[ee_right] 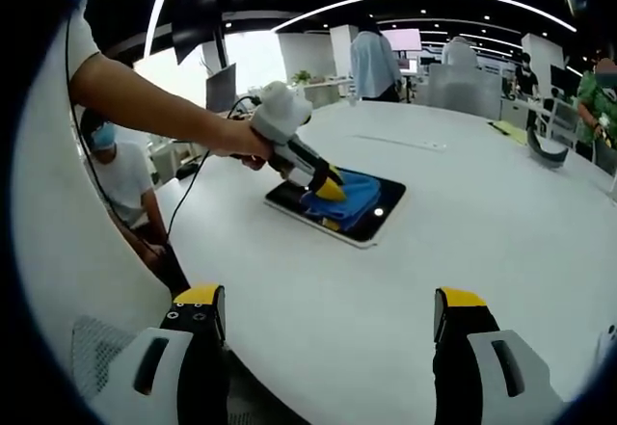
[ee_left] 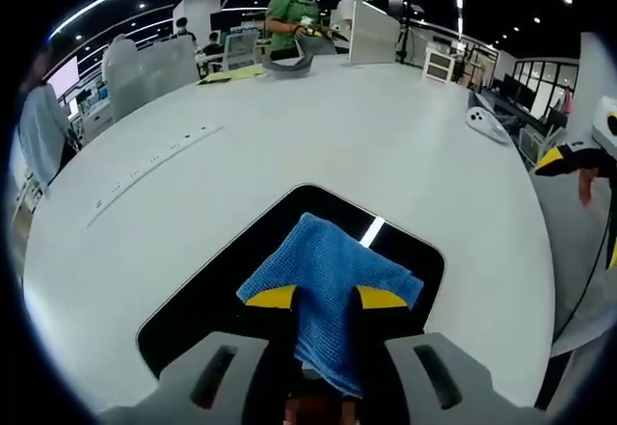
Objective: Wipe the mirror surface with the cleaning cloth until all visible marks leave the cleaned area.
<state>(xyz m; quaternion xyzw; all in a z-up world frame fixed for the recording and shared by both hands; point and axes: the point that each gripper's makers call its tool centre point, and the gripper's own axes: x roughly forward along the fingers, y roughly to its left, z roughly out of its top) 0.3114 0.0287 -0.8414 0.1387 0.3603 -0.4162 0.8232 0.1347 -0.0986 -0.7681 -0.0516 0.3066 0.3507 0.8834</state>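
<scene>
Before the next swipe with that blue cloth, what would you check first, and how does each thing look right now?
1. Cloth held in left gripper: ok.
2. Cloth lying on the mirror: ok.
3. Mirror flat on the table, inside its edge: ok.
4. Right gripper open and away from the mirror: ok.
5. Marks left on the glass: cannot tell; the bare part looks dark apart from a light's reflection.

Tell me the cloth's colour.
Blue; the cloth lies on the dark mirror, clearest in the left gripper view.
</scene>
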